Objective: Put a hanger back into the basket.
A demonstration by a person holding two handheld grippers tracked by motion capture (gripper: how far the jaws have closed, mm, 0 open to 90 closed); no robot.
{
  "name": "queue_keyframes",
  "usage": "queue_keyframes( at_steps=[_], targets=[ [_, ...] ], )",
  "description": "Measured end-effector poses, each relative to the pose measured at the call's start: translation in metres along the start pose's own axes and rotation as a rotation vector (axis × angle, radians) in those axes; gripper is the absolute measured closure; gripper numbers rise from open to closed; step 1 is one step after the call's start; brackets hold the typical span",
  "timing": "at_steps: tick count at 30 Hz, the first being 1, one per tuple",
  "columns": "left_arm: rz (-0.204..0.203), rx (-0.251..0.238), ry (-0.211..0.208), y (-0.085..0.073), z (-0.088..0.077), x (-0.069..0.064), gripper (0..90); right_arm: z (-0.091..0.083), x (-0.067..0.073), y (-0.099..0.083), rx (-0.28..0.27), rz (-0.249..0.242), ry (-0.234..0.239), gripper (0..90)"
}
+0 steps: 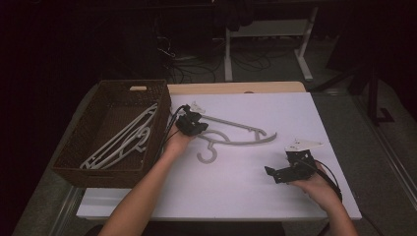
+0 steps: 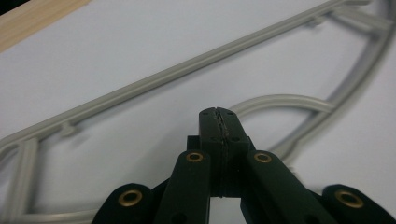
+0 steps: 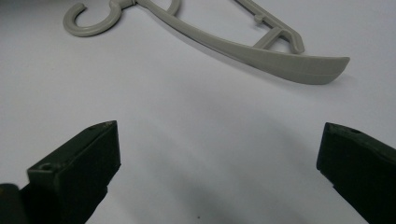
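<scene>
A grey plastic hanger (image 1: 236, 132) lies flat on the white board, its hook toward me. My left gripper (image 1: 194, 127) is down at the hanger's left part, next to the basket. In the left gripper view the jaws are pressed together (image 2: 218, 114), with the tips right at the hanger's (image 2: 187, 70) inner curved bar. Nothing shows between them, and I cannot tell whether they touch the bar. My right gripper (image 1: 271, 173) rests low at the board's front right, open and holding nothing. Its own view (image 3: 219, 149) looks across bare board to the hanger (image 3: 261, 51).
A brown woven basket (image 1: 98, 174) stands at the left and holds several pale hangers (image 1: 123, 142). The white board (image 1: 236, 191) covers a wooden table (image 1: 236, 87). Beyond the table are dark floor, cables and desk legs.
</scene>
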State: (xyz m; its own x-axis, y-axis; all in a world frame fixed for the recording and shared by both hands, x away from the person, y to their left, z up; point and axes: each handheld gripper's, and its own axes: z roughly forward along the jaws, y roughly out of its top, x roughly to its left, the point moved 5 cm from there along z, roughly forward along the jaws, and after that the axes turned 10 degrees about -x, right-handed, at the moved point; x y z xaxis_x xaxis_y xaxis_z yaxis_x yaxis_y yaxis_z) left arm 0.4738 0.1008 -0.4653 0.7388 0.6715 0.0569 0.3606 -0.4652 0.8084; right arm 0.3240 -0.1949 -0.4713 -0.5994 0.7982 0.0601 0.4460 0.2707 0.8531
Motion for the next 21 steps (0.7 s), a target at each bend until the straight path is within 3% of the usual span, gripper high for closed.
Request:
queue_keyframes(
  at_steps=[5, 12, 18, 21],
  targets=[
    [-0.001, 0.034, 0.044, -0.006, 0.008, 0.008, 89.9, 0.000, 0.000, 0.000, -0.003, 0.003, 0.001, 0.0],
    [-0.008, 0.079, 0.074, -0.014, 0.015, 0.013, 89.9, -0.001, 0.000, 0.000, -0.005, 0.000, 0.001, 0.0],
    [-0.027, 0.102, 0.076, -0.019, 0.017, 0.015, 90.0, -0.001, 0.000, -0.001, -0.004, 0.001, 0.002, 0.0],
    [-0.029, 0.118, 0.058, -0.021, 0.012, 0.010, 90.0, -0.001, 0.000, -0.001, -0.003, 0.002, 0.002, 0.0]
  ],
)
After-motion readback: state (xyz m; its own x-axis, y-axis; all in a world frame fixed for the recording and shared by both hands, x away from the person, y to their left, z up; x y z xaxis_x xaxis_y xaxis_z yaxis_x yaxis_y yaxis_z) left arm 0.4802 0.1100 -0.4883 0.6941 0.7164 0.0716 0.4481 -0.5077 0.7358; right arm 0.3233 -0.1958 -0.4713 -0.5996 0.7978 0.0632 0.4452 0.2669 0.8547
